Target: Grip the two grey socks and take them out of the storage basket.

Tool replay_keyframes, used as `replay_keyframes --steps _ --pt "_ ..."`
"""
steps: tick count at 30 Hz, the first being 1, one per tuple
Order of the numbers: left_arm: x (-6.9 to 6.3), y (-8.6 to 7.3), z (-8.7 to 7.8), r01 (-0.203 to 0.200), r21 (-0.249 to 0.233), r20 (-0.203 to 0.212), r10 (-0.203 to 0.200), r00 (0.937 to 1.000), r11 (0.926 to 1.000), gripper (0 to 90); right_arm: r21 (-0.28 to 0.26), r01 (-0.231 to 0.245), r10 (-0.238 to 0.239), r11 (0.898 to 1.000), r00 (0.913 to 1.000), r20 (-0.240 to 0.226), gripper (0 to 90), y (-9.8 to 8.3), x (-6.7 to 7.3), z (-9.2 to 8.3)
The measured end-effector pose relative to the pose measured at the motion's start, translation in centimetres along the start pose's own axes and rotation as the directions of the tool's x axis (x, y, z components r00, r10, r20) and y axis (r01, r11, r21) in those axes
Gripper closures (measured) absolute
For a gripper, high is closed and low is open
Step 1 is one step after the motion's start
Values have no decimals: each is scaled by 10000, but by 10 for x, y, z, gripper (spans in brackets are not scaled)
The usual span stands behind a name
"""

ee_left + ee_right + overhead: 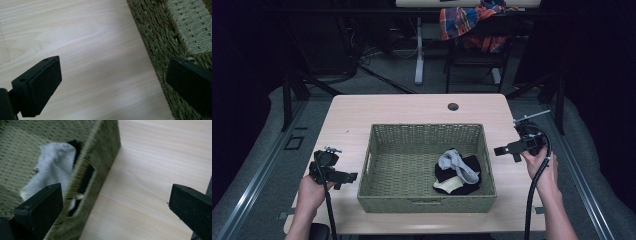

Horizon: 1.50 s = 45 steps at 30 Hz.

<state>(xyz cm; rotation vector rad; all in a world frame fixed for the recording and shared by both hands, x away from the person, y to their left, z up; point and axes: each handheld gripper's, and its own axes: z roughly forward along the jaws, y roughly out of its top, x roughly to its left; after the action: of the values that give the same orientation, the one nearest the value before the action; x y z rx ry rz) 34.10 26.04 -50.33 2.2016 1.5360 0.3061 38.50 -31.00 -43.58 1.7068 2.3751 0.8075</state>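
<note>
A green woven basket (379, 170) stands in the middle of the light wooden table (412, 107). In its near right corner lie a grey sock (456, 165) on black socks (472, 164) and a cream one (449, 186). My left gripper (351, 176) hovers open just left of the basket, whose wall (160, 47) shows in the left gripper view between wide-apart jaws (113, 86). My right gripper (502, 150) is held open to the right of the basket, pointing at it. The right gripper view shows the basket's side wall (100, 162) and the grey sock (53, 170) inside.
Beyond the table stands a chair with a plaid cloth (467, 20) draped on it, beside a table leg (419, 50). A round cable hole (453, 106) sits near the table's far edge. Bare wood lies on both sides of the basket.
</note>
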Motion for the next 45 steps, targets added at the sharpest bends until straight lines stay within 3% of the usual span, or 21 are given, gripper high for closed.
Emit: replay_keyframes --steps 4,10,15,18,22,26,32,34,39,40,41,43,45 --pt "0 -1 1 60 32 -26 -60 10000 10000 9 95 543 -543 9985 9985 -28 0 9 19 -6" --pt "0 0 1 32 59 -54 -31 10000 10000 9 455 1285 -1277 9907 9916 -210 0 22 39 0" --pt "0 -1 2 44 70 -63 -44 10000 10000 9 929 2034 -2027 9747 9791 -171 10 32 57 6" --pt "0 -1 1 23 85 -47 -22 10000 10000 9 859 2348 -2338 9682 9720 -223 33 38 68 10" --pt "1 -1 1 77 85 -47 -77 10000 9999 9 883 2548 -2530 9629 9669 -319 40 47 81 19" --pt "1 -1 1 65 79 -45 -65 10000 9999 9 1066 2920 -2894 9505 9564 -394 0 48 91 29" --pt "0 0 1 -25 78 -49 25 10000 10000 9 1452 3119 -3093 9389 9501 -410 0 41 99 45" --pt "0 0 1 -24 75 -59 25 10000 10000 9 1710 3239 -3227 9305 9458 -354 4 40 101 51" --pt "0 0 1 -25 71 -46 25 10000 10000 10 2059 3241 -3208 9233 9458 -503 158 34 108 64" --pt "0 0 1 -34 95 -29 35 10000 9999 10 2062 3149 -3102 9265 9490 -553 164 33 109 68" --pt "0 0 1 -37 96 -24 38 10000 9999 10 2236 3302 -3236 9171 9438 -667 192 33 109 70" --pt "0 0 1 -41 93 -19 41 10000 9999 10 2237 3218 -3052 9200 9463 -1061 259 30 110 75" --pt "0 0 1 -40 96 -17 40 10000 9999 10 2520 3158 -2991 9148 9486 -1031 290 30 110 79"
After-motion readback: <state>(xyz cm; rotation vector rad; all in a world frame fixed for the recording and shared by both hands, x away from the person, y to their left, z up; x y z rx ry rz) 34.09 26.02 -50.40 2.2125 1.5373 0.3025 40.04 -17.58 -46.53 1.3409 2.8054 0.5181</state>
